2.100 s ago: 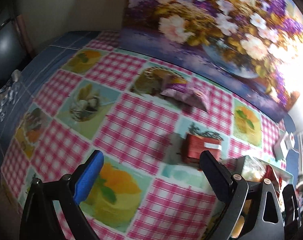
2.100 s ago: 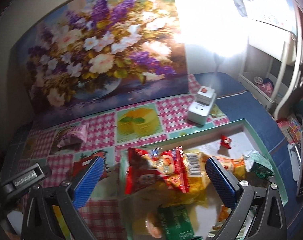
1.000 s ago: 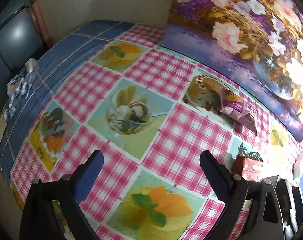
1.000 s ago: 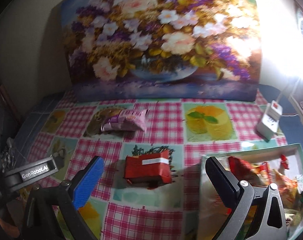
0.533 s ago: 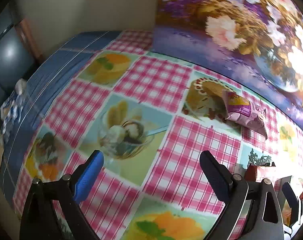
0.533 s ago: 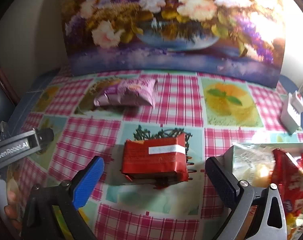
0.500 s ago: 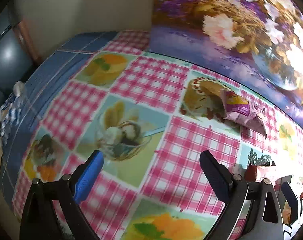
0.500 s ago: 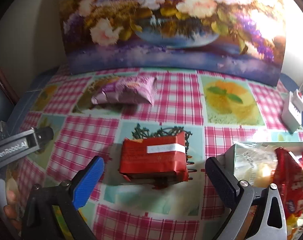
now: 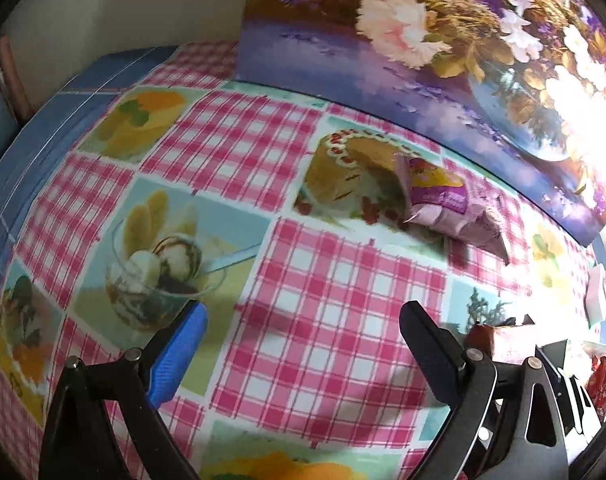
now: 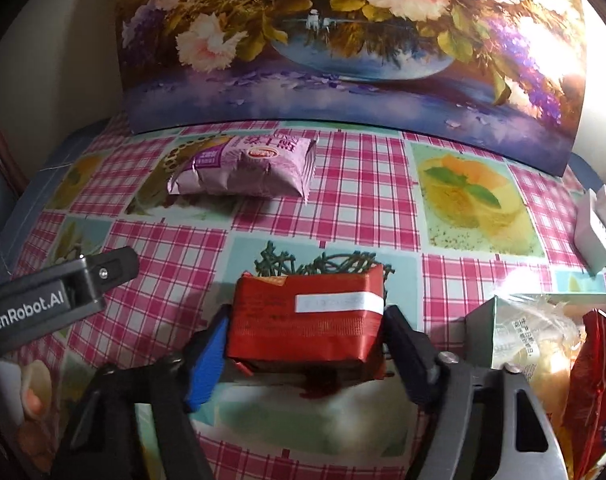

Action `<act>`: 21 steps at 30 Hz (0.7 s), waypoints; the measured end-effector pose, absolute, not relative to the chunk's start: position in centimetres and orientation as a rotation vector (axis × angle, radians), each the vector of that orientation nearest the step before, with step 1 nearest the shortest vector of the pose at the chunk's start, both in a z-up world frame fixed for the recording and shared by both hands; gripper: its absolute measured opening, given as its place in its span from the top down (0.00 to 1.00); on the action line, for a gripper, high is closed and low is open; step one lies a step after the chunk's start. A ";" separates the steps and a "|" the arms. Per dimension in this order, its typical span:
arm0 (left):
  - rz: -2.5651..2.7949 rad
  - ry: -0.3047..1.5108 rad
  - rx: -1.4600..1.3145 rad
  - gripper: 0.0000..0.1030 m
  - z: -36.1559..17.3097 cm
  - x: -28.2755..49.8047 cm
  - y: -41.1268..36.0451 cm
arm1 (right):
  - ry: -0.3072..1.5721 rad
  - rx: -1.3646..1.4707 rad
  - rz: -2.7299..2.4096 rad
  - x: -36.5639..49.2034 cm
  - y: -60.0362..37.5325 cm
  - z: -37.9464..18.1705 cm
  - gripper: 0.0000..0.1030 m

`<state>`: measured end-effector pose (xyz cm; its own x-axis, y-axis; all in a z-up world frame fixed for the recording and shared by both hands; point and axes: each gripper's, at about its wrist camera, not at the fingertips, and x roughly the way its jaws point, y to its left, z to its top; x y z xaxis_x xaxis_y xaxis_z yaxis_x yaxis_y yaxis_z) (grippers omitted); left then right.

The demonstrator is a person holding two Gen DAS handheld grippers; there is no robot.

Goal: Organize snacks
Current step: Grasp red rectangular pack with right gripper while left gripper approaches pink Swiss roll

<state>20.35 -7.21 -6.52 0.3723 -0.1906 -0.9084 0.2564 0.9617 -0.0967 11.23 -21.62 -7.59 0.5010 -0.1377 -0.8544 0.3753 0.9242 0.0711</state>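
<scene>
A red snack packet (image 10: 307,320) with a white label lies on the checked tablecloth, and it shows small at the right edge of the left wrist view (image 9: 499,338). My right gripper (image 10: 307,318) reaches down around it. Its jaws are closing, and both pads touch the packet's short sides. A purple snack packet (image 10: 247,168) lies farther back near the painting, also in the left wrist view (image 9: 451,208). My left gripper (image 9: 303,312) hangs open over the bare cloth with nothing between its fingers.
A light green tray (image 10: 479,328) full of snack bags stands at the right, close to the red packet. A white power strip (image 10: 593,236) lies at the far right. A large flower painting (image 10: 343,40) leans along the back. The left gripper's black housing (image 10: 43,304) sits at the left.
My right gripper has come down over the red packet and drawn its fingers in against its sides. The left gripper has sunk closer to the cloth and rolled a little, still open.
</scene>
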 end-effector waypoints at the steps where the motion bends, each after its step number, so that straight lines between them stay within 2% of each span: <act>1: -0.300 1.154 0.074 0.06 -6.5 20.4 -7.6 | 0.999 0.274 -0.316 11.2 -21.7 -7.6 0.28; 7: -0.380 1.150 0.079 0.06 -5.7 21.1 -9.8 | 0.980 0.293 -0.334 11.4 -22.4 -7.6 0.34; 21: -0.530 1.124 -0.006 0.06 -3.5 23.6 -13.2 | 0.753 0.273 -0.505 10.9 -26.5 -3.2 0.35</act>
